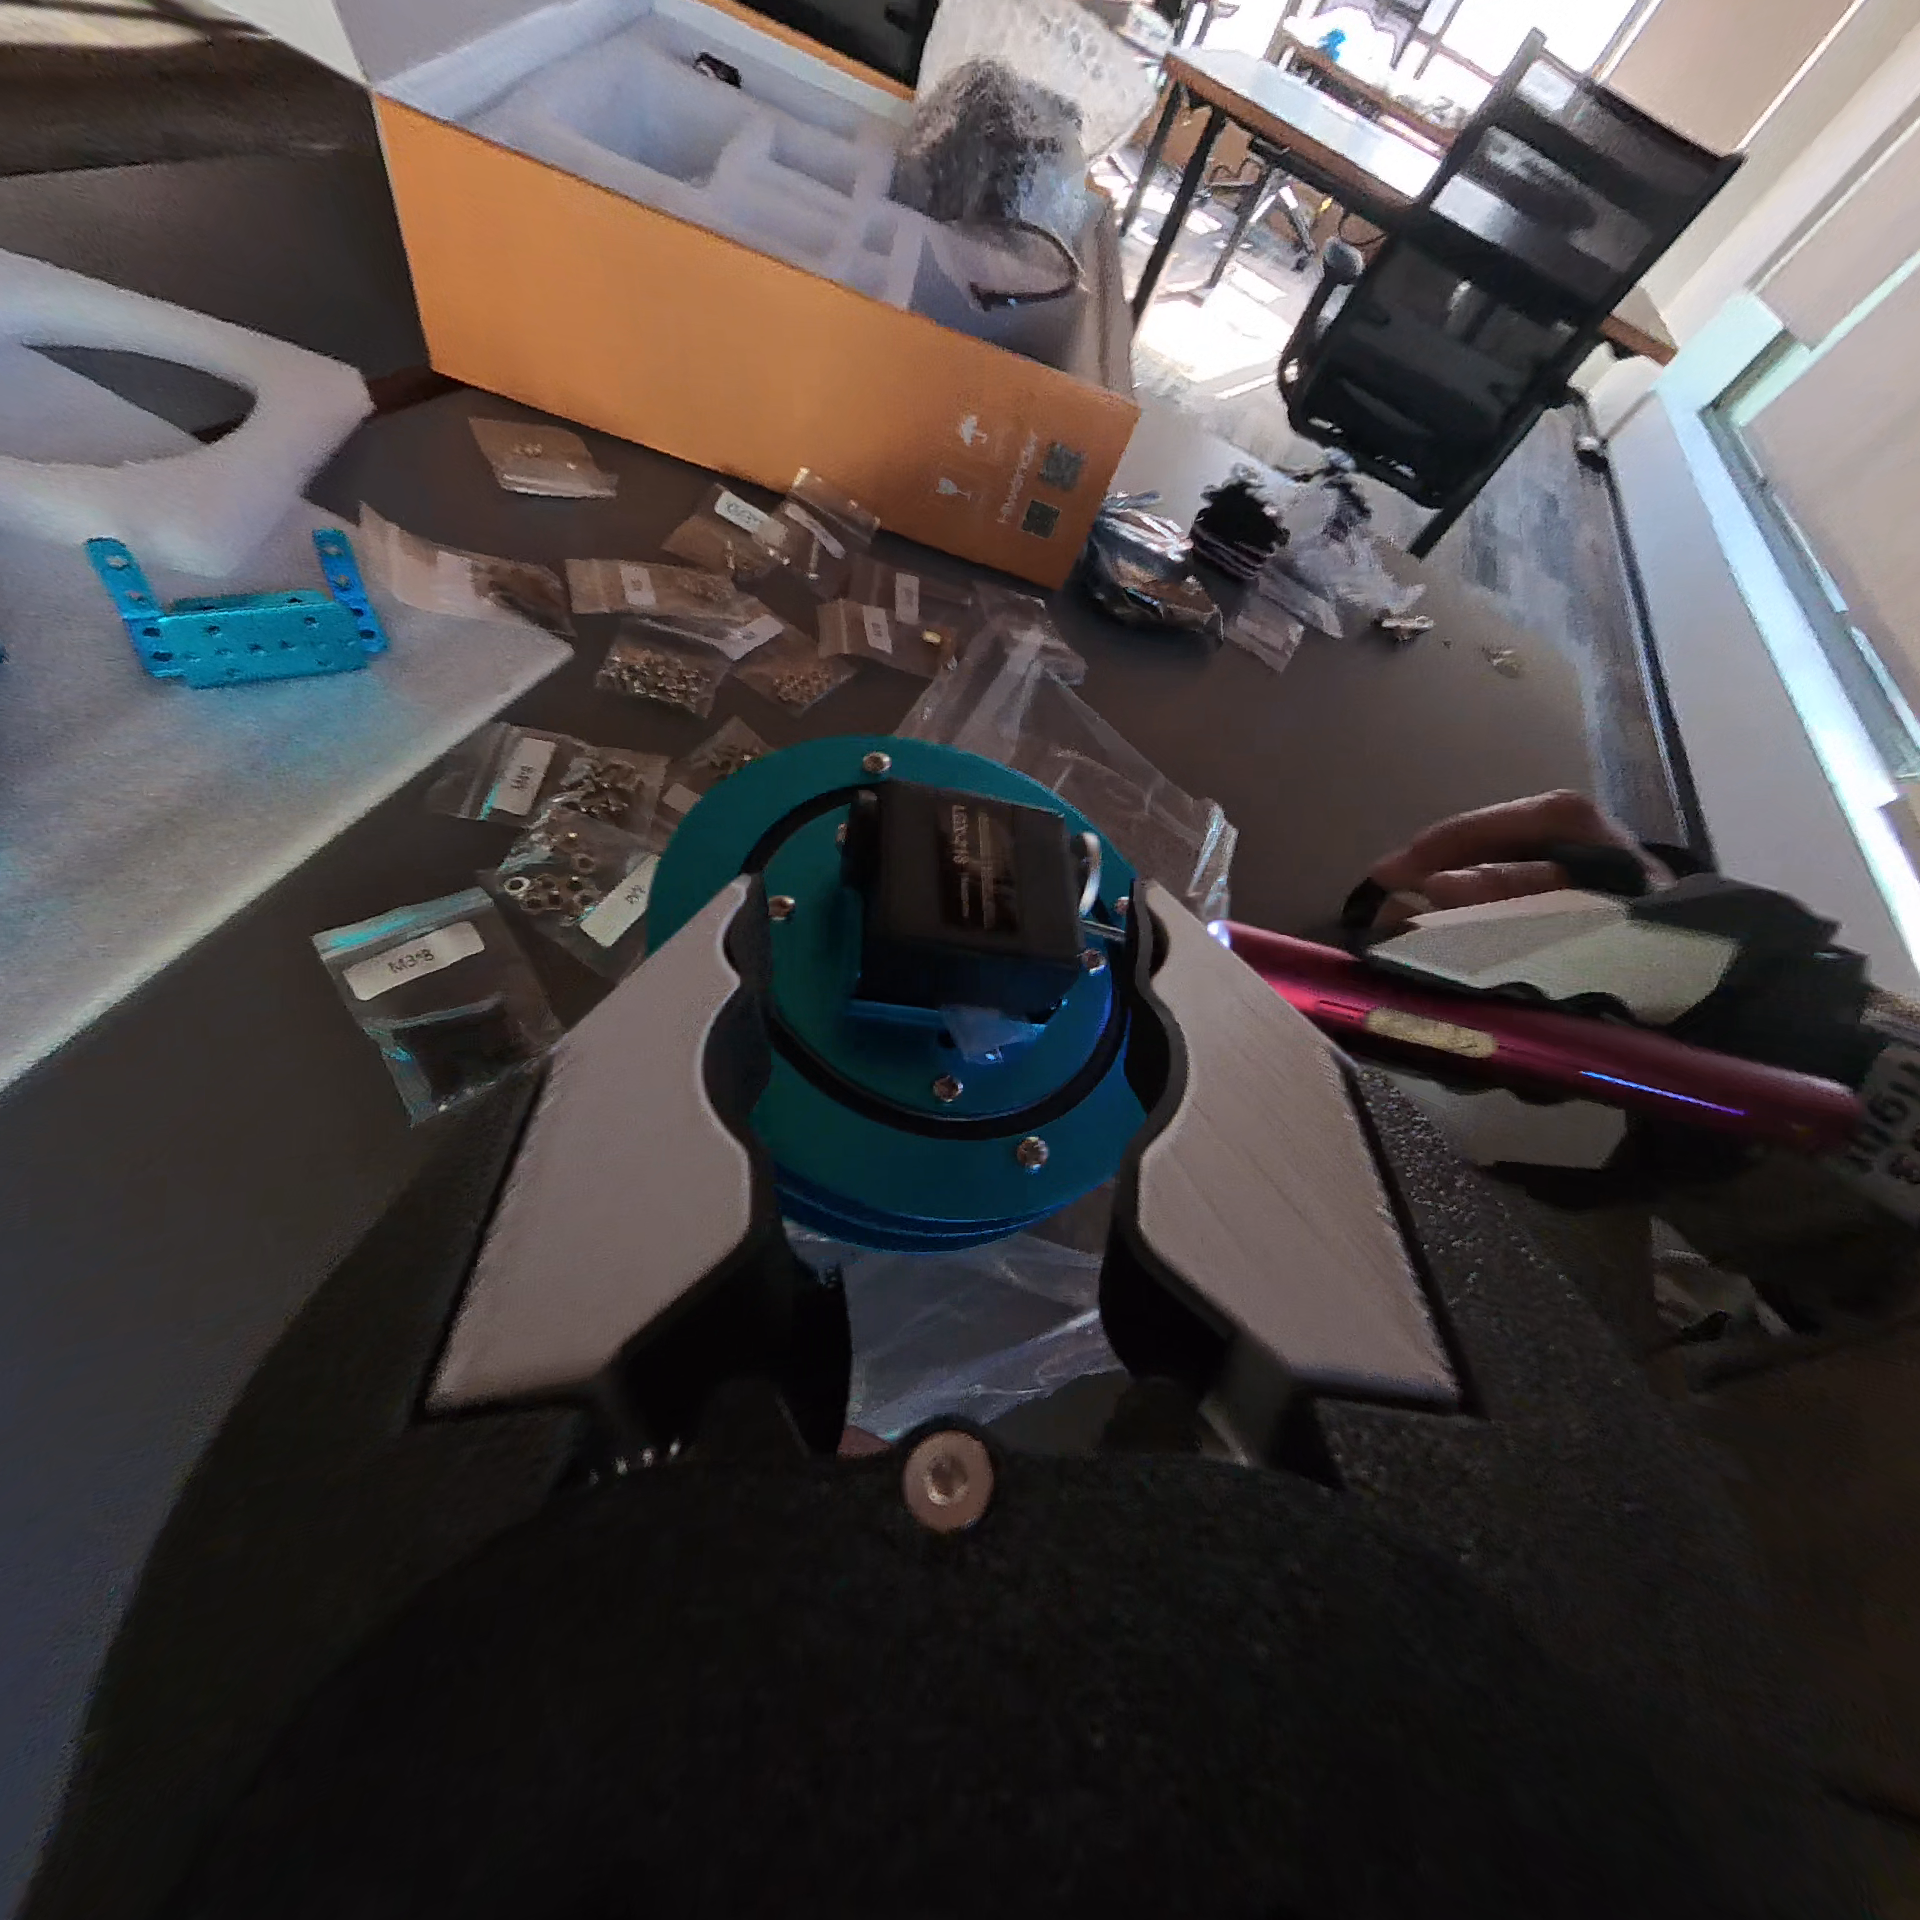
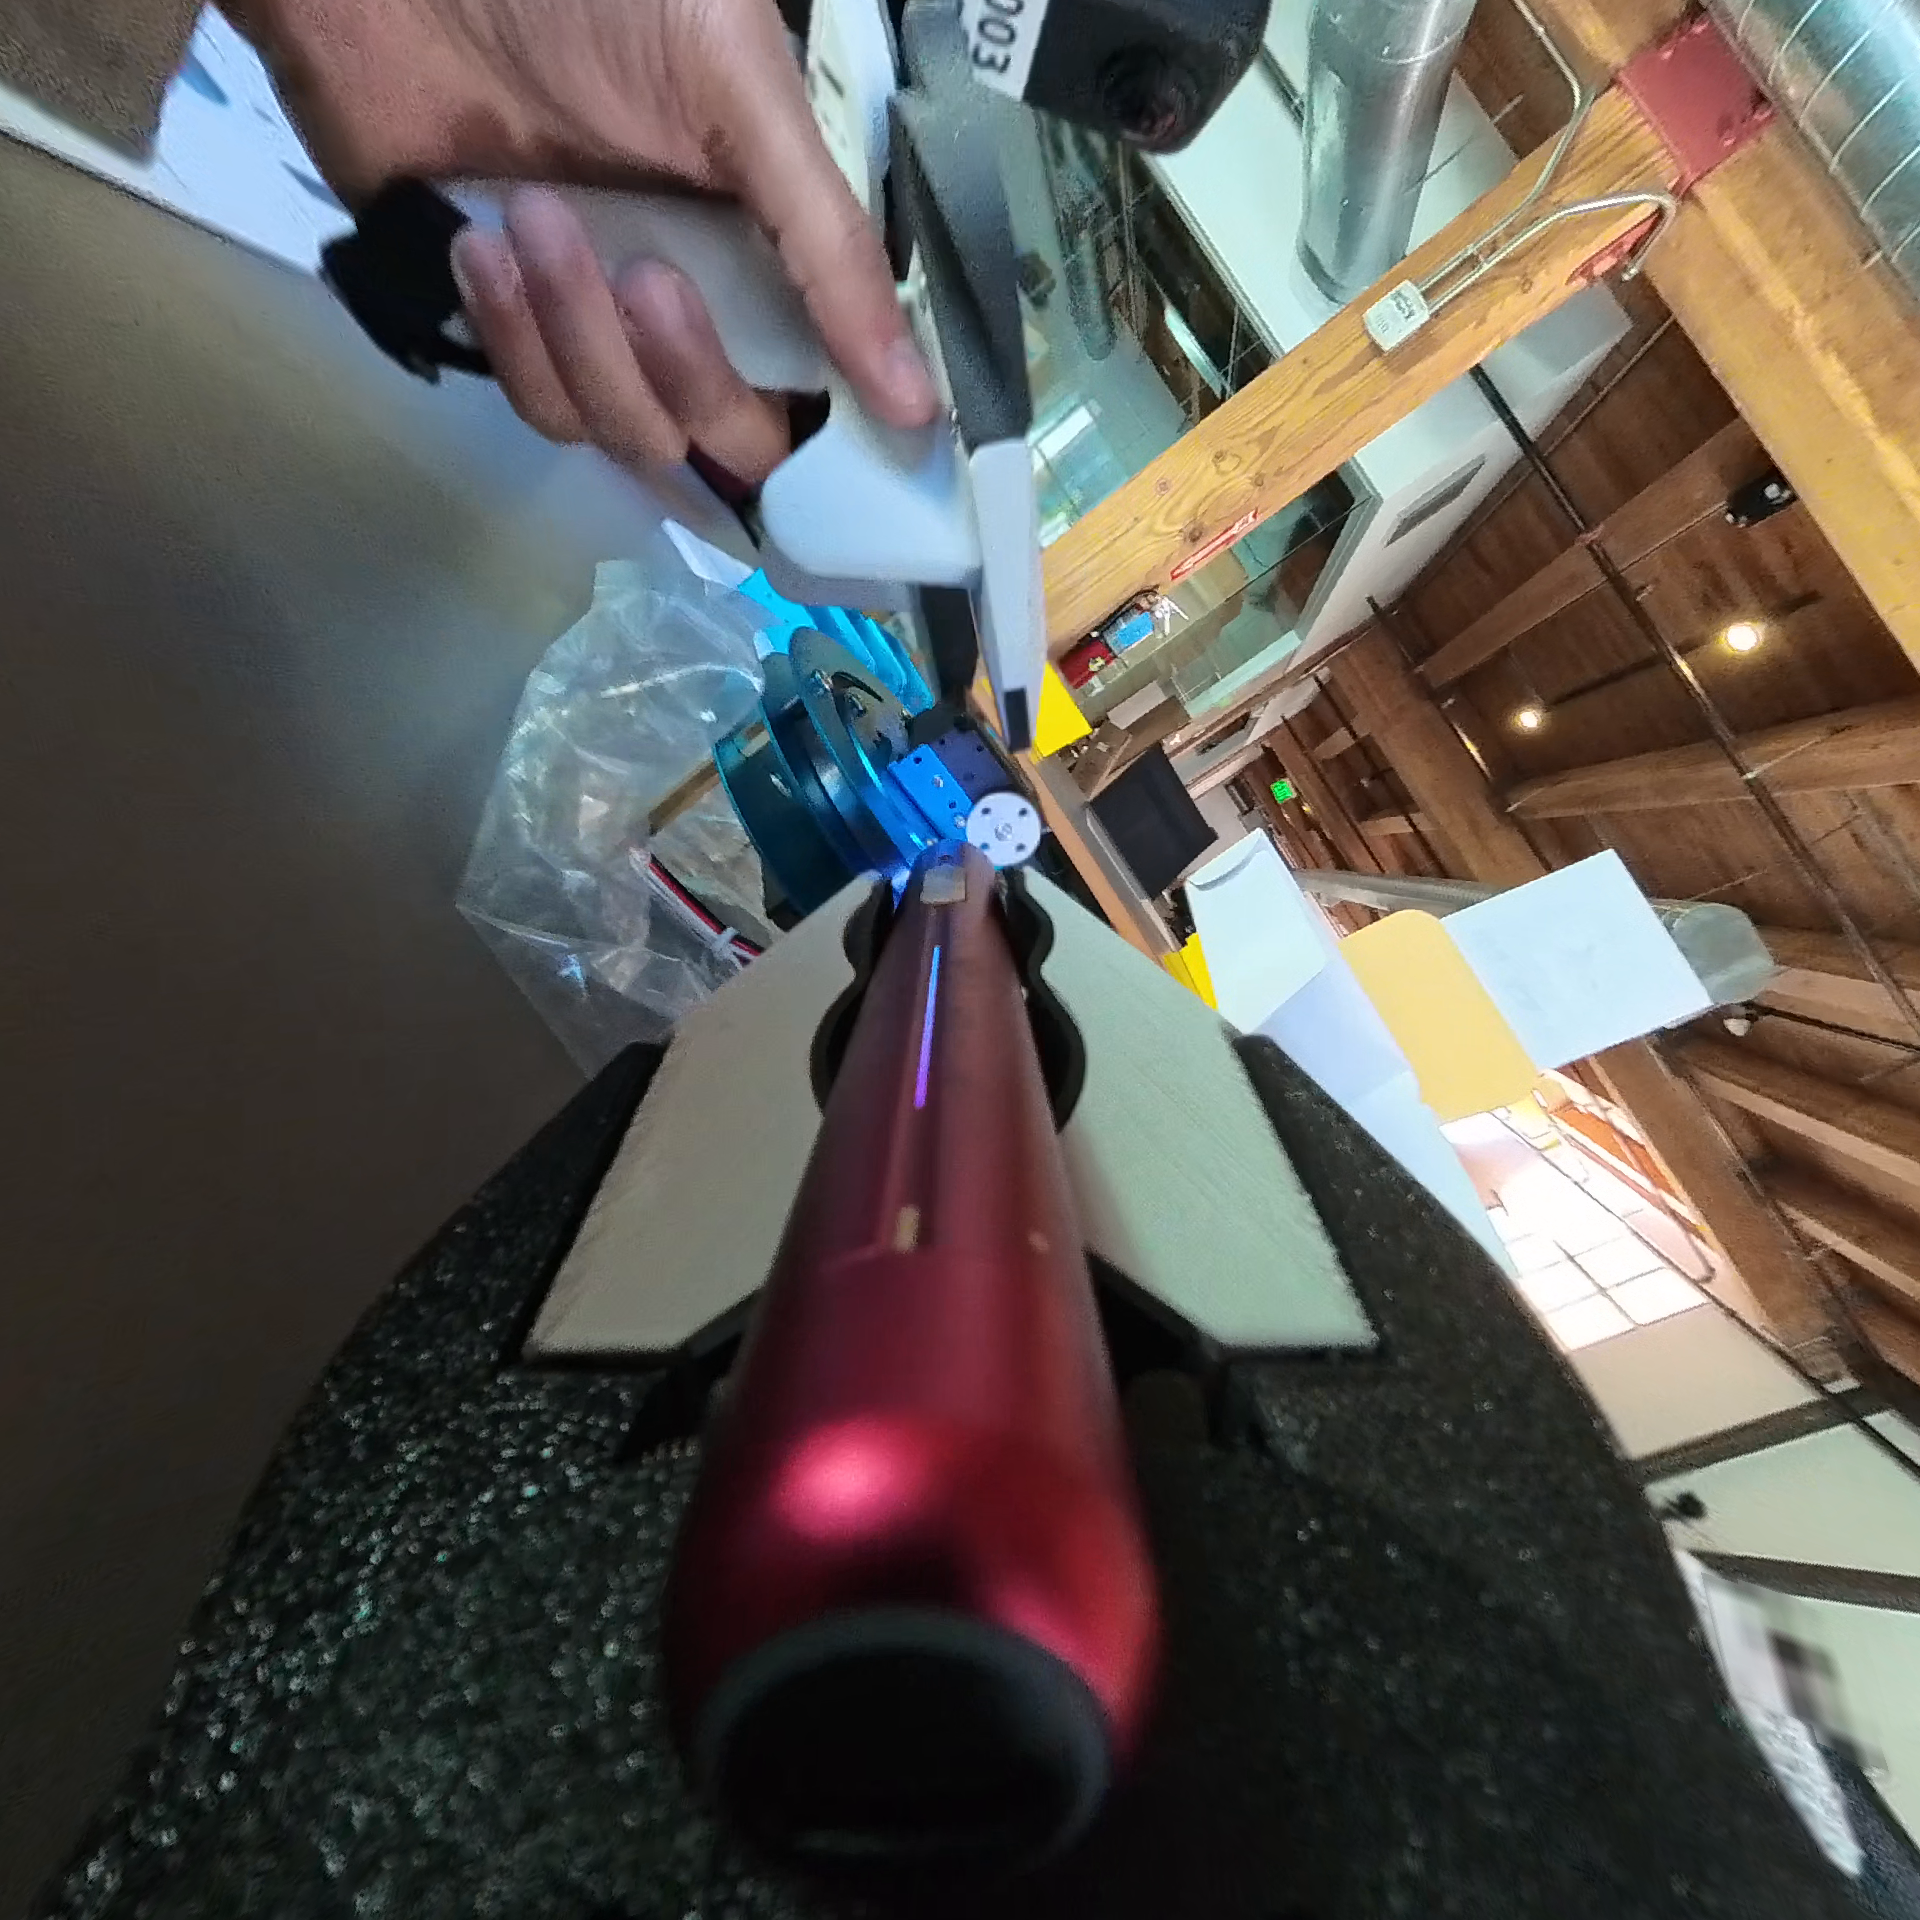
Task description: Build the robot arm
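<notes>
My left gripper [image 1: 940, 920] is shut on a blue round base [image 1: 935, 1132] and holds it over the dark table [image 1: 1351, 748]. A black servo [image 1: 956, 883] sits on top of the base, between the two fingertips. My right gripper [image 2: 940, 904] is shut on a red electric screwdriver [image 2: 914, 1299]. Its lit tip touches the servo side of the base, beside a white round horn [image 2: 1003, 831] and a blue bracket [image 2: 928, 781]. The screwdriver [image 1: 1507, 1029] comes in from the right in the left wrist view. A hand [image 2: 582, 156] holds the left gripper's handle.
Several small bags of screws [image 1: 644, 665] lie on the table behind the base. A clear plastic bag [image 1: 1091, 769] lies under it. An orange box with white foam [image 1: 727, 312] stands farther back. A blue U-bracket [image 1: 239, 623] rests on a white sheet at left. A black chair [image 1: 1455, 312] stands at back right.
</notes>
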The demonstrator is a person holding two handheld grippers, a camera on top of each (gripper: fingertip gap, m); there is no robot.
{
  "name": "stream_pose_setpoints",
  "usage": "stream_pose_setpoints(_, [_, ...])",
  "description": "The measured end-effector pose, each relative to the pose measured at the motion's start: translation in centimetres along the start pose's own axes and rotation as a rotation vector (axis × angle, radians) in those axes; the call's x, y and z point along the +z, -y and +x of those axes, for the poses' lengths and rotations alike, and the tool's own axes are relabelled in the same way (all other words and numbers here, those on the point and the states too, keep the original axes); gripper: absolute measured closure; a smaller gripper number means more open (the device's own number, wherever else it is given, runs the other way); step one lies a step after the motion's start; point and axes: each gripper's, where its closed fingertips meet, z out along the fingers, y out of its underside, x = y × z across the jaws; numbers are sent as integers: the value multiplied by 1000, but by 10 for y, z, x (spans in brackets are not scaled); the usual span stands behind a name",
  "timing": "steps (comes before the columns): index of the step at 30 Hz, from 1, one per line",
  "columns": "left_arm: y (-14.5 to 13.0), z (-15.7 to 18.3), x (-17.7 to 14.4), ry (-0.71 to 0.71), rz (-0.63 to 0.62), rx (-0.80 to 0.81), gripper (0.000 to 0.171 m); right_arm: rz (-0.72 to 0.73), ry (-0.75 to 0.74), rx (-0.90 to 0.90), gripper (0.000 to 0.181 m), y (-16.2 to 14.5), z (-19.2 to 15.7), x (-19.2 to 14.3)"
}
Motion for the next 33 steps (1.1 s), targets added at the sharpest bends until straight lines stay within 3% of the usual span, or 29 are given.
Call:
stream_pose_setpoints(6, [-7, 9, 4, -44, 19, 105, 113, 39, -9, -96, 161, 12, -3, -12])
stream_pose_setpoints(7, [-9, 7, 4, -34, 19, 115, 123, 53, -26, -129, 161, 15, -1, -16])
stream_pose_setpoints(9, [-10, 7, 3, -36, 24, 103, 126, 83, -48, -157, 161, 20, 3, -22])
stream_pose_setpoints(12, [-12, 11, 1, 15, 30, 97, 127, 101, -12, -71, 161, 17, 6, -28])
stream_pose_setpoints(16, [-17, 20, -3, 132, 56, 50, 127, 59, 64, 286, 161, 13, 24, -39])
stream_pose_setpoints(23, [-27, 39, -11, 439, 122, -110, 127, 61, 290, 1296, 161, 3, 50, -60])
stream_pose_setpoints(26, [-31, 51, -11, 541, 139, -138, 127, 64, 360, 1611, 162, -12, 57, -57])
stream_pose_setpoints(29, [-30, 73, -12, 467, 96, 0, 106, 69, 419, 1740, 161, -25, 59, -52])
stream_pose_setpoints(33, [-11, 86, -32, 316, -75, 448, 107, 50, 432, 1803, 161, -30, 53, -51])
